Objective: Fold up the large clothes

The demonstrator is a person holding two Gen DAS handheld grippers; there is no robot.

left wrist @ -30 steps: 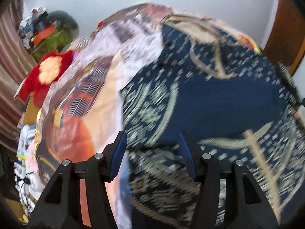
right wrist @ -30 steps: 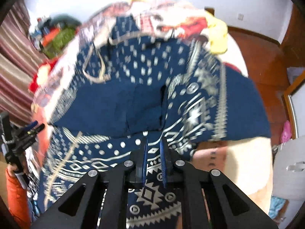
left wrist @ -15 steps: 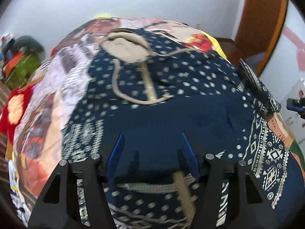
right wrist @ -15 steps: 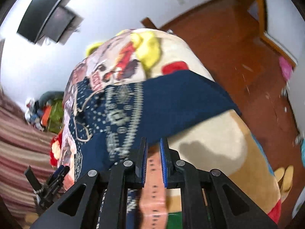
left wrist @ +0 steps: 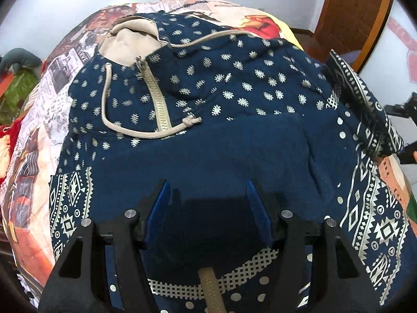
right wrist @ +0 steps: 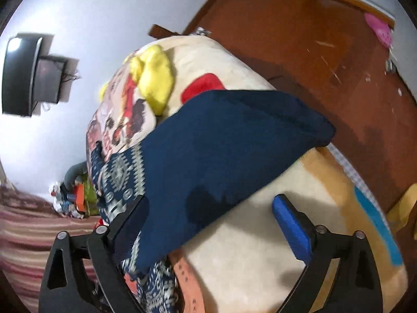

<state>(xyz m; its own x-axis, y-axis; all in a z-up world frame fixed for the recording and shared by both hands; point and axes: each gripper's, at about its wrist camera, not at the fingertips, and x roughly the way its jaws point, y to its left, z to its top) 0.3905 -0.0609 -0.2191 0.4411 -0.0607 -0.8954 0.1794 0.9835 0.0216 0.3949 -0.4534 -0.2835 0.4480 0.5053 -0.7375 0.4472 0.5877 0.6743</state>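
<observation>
A large navy hoodie (left wrist: pixel 234 151) with white tribal patterns, a beige zipper (left wrist: pixel 159 96) and a beige drawstring lies spread on the bed. Its beige-lined hood (left wrist: pixel 130 41) points to the far end. My left gripper (left wrist: pixel 207 191) is open and hovers just above the plain navy middle of the hoodie. In the right wrist view a navy sleeve (right wrist: pixel 221 151) lies across the bed toward the edge. My right gripper (right wrist: pixel 211 206) is open wide, with the sleeve's near edge between its fingers, and holds nothing.
The bed carries a printed blanket (left wrist: pixel 52 96) with cream, red and yellow patches (right wrist: pixel 156 75). Brown floor (right wrist: pixel 299 39) lies beyond the bed's right edge. A wall TV (right wrist: pixel 26 73) hangs at the far end. Toys and clutter (left wrist: pixel 15 86) sit to the left.
My right gripper has opened wide, after being shut, and swung to the bed's right side. My left gripper stayed open and moved in over the hoodie's middle.
</observation>
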